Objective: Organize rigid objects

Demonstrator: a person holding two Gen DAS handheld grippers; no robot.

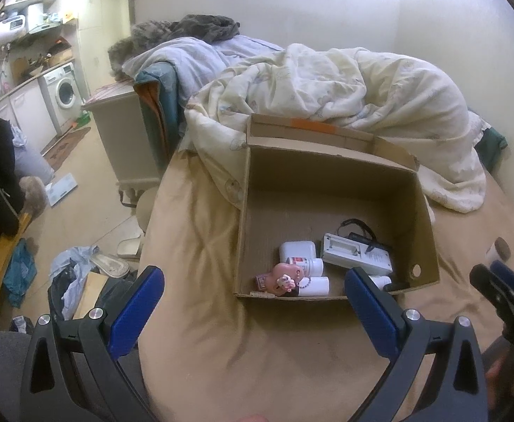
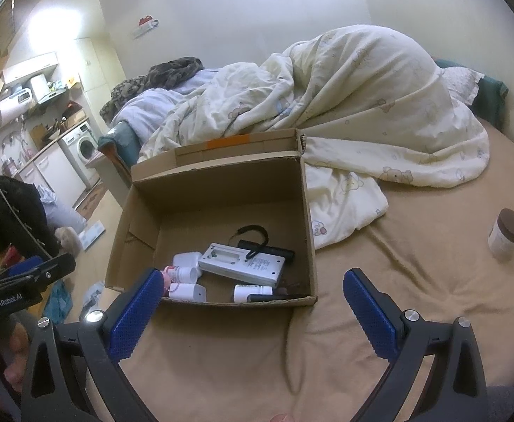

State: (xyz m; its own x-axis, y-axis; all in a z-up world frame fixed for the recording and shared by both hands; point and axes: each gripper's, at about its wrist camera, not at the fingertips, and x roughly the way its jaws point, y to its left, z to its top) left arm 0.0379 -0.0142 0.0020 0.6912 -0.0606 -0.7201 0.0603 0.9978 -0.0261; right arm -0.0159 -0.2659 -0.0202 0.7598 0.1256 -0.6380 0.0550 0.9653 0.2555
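My left gripper is wide open and holds nothing. My right gripper is wide open and empty too. The cardboard box sits on the bed and has small bottles and a white gadget in it. One jar with a brown lid stands alone on the tan sheet, far off to my right. The bed is soft, so the jar may tip if I bump it. If I squeeze it crooked, it may slip out and roll away.

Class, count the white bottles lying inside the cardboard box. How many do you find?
4. In the cardboard box: squarish bottle behind, red-labelled bottle in front, plain bottle and small bottle near the front wall. More may be hidden.
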